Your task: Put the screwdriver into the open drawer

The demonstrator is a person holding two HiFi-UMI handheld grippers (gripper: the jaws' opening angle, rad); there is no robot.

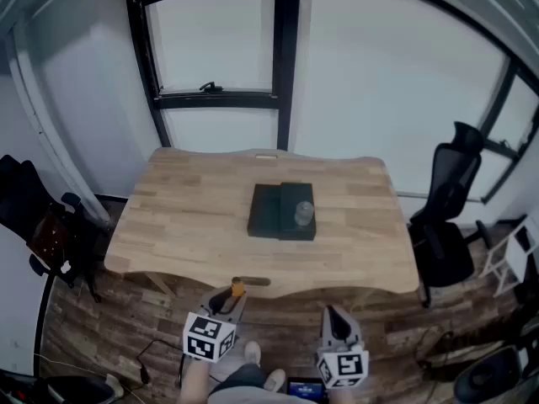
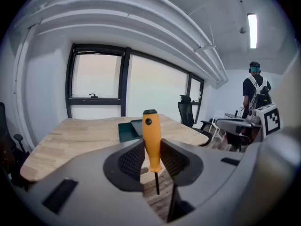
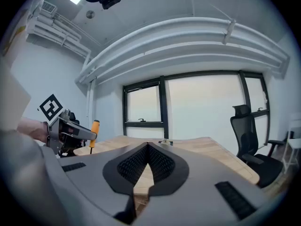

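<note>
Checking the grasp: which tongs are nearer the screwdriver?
Left. The left tongs are shut on the screwdriver; the right tongs, shut and empty, hang apart to its right.

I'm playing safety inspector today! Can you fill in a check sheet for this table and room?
Surface: wooden table, mostly bare.
Job's things: screwdriver, orange handle, upright in left jaws; dark drawer unit mid-table.
Clutter: small pale thing at table's far edge.
Grippers: left gripper shut on screwdriver; right gripper shut, empty.
Cables: dark cable on floor, left.
Surroundings: window, office chair, standing person.
</note>
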